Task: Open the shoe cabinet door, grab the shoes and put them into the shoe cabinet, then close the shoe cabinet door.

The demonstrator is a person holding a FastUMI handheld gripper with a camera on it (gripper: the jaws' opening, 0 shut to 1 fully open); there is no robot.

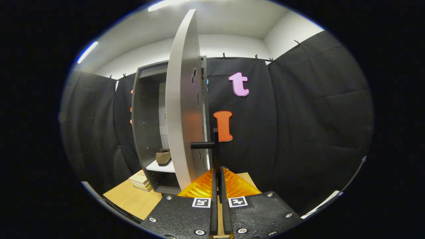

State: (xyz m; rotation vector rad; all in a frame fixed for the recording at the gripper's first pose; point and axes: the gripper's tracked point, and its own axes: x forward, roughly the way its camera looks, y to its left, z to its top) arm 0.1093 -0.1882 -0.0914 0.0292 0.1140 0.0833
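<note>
Beside the open shoe cabinet [149, 132], its grey door [182, 109] stands edge-on, and the gripper [218, 172] just ahead has its fingers pressed narrow around the door's dark handle [212, 144]. Inside the cabinet, a brown shoe [163, 156] rests on a white shelf [161, 166].

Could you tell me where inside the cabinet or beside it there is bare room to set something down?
The white shelf is bare right of the shoe. The tabletop is bare before the books. The gripper, jaws shut on the door handle, crowds the door.
</note>
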